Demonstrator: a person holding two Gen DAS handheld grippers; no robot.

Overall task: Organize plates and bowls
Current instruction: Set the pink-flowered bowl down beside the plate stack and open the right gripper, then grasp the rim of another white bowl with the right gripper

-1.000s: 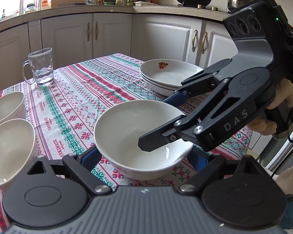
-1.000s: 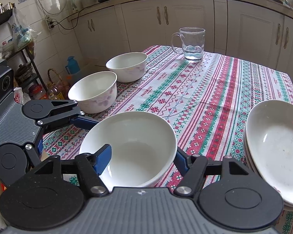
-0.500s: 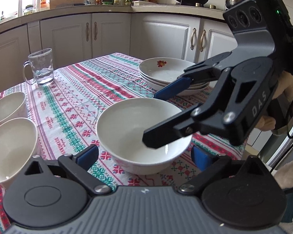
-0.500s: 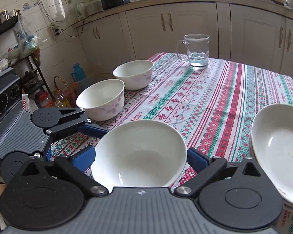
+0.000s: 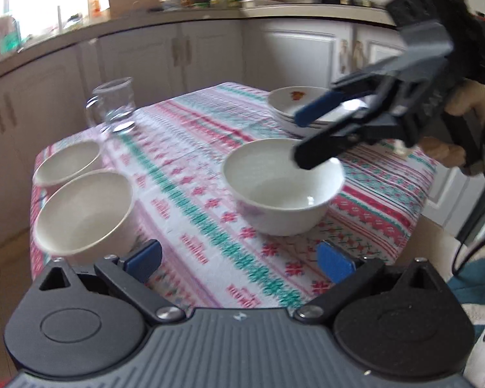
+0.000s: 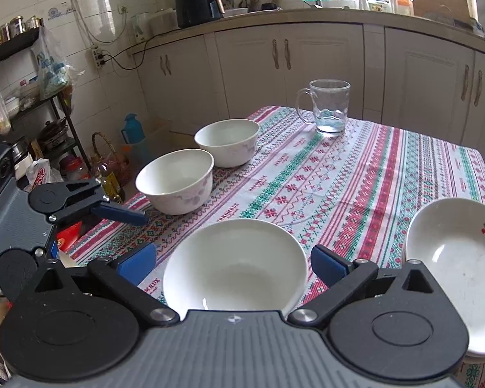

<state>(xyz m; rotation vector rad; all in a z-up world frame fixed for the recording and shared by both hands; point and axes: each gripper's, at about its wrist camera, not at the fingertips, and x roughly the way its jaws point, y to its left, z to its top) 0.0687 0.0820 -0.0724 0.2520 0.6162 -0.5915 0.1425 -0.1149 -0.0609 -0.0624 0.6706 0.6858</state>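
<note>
A white bowl (image 6: 236, 268) rests on the patterned tablecloth between the wide-apart fingers of my right gripper (image 6: 234, 265), whose pads do not touch it. In the left wrist view the same bowl (image 5: 283, 190) sits ahead, with the right gripper (image 5: 302, 140) over its far right rim. My left gripper (image 5: 239, 263) is back from the bowl, its jaws opening with nothing between them. Two more white bowls (image 6: 174, 181) (image 6: 226, 142) stand side by side at the table's left edge. A stack of plates (image 6: 452, 258) sits to the right.
A glass mug (image 6: 329, 106) holding a little water stands at the far side of the table (image 6: 355, 174). White kitchen cabinets (image 6: 307, 64) run behind it. A shelf rack (image 6: 55, 123) and floor clutter lie past the table's left edge. A person's hand (image 5: 462, 129) holds the right gripper.
The right gripper's fingers spread wide off the bowl's rim, leaving the bowl on the cloth. The left gripper opened and drew back from the bowl.
</note>
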